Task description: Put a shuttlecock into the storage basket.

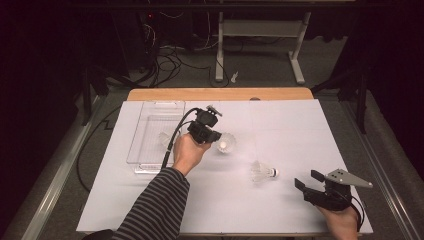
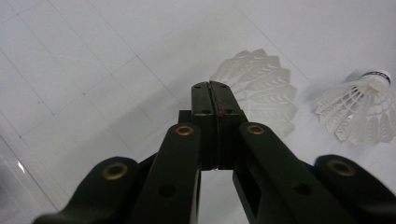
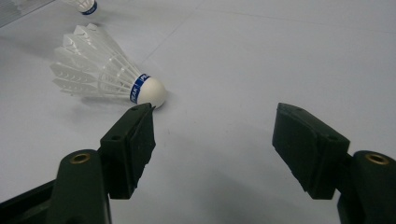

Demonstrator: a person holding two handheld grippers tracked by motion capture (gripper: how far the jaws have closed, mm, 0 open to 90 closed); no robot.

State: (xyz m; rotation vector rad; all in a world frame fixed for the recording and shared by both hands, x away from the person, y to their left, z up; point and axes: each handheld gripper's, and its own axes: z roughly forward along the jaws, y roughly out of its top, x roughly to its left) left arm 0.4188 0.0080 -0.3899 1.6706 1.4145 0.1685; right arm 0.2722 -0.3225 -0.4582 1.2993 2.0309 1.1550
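Where the left gripper point(image 1: 212, 134) hangs over the white sheet point(image 1: 280, 125), a feathered shuttlecock point(image 1: 225, 144) sits just beside its tip, on the side away from the clear plastic tray point(image 1: 150, 131), cork end turned toward the camera in the high view. In the left gripper view the jaws are pressed flat together, and the feather skirt of that shuttlecock point(image 2: 264, 95) fans out right behind and beside the closed tips; whether a feather is pinched between them cannot be told. The hand point(image 1: 189, 152) holding this gripper comes out of a striped sleeve point(image 1: 152, 207).

A second shuttlecock point(image 1: 263, 172) lies on its side farther from the tray, between the first shuttlecock and the right gripper point(image 1: 309, 182), its cork pointing toward that gripper. In the right gripper view the jaws stand wide apart with nothing between them, and this shuttlecock's point(image 3: 105, 77) white cork with its blue band lies just beyond the tip of one jaw, close to it but outside the gap. The same shuttlecock point(image 2: 362, 109) shows off to the side in the left gripper view.

A third shuttlecock point(image 1: 165, 139) rests inside the tray, near the wall closest to the left gripper.
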